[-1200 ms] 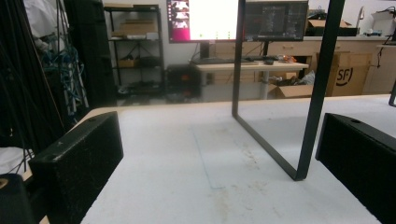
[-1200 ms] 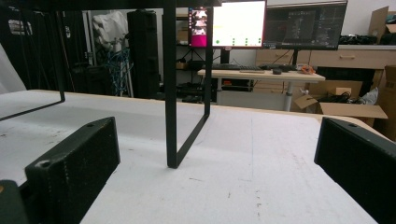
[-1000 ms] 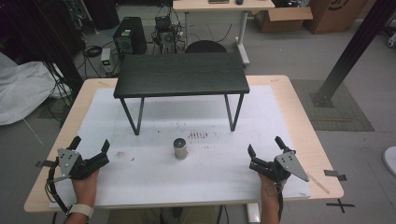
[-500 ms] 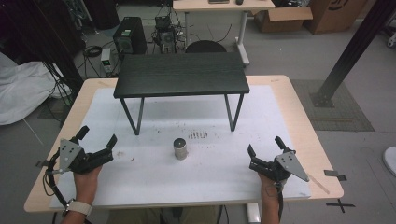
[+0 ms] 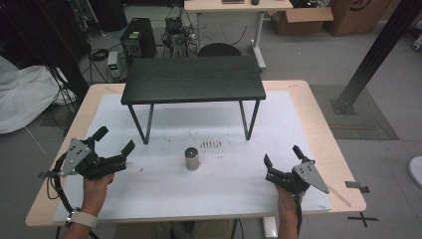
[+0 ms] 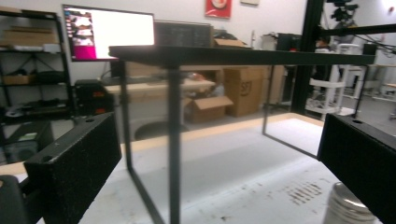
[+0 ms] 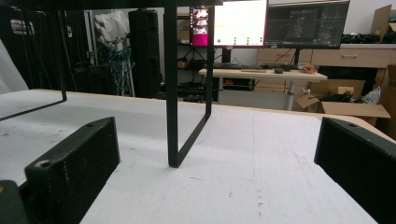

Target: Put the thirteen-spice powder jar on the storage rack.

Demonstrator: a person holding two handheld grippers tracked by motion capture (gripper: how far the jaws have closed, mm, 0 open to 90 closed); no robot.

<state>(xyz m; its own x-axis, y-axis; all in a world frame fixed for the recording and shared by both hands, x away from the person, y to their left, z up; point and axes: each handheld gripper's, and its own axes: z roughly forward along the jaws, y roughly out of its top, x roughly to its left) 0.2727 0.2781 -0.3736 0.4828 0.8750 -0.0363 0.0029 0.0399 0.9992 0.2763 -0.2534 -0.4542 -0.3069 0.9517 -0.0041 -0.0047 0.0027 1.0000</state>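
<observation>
A small metal can stands upright on the white mat, in front of a low black table. My left gripper is open at the left of the mat, held in a hand and pointing toward the can and the table's left legs. In the left gripper view its jaws stand wide apart, with a black table leg between them and the can low beside the right jaw. My right gripper is open and empty at the front right of the mat. A far table leg stands ahead of its jaws.
The white mat covers most of the wooden tabletop. Dark scuff marks lie behind the can. Beyond the table are a computer tower, cables, a desk and cardboard boxes. A black post rises at the right.
My left gripper has moved forward and to the right, closer to the can and the table legs, and stays open. The right gripper and the can have not moved.
</observation>
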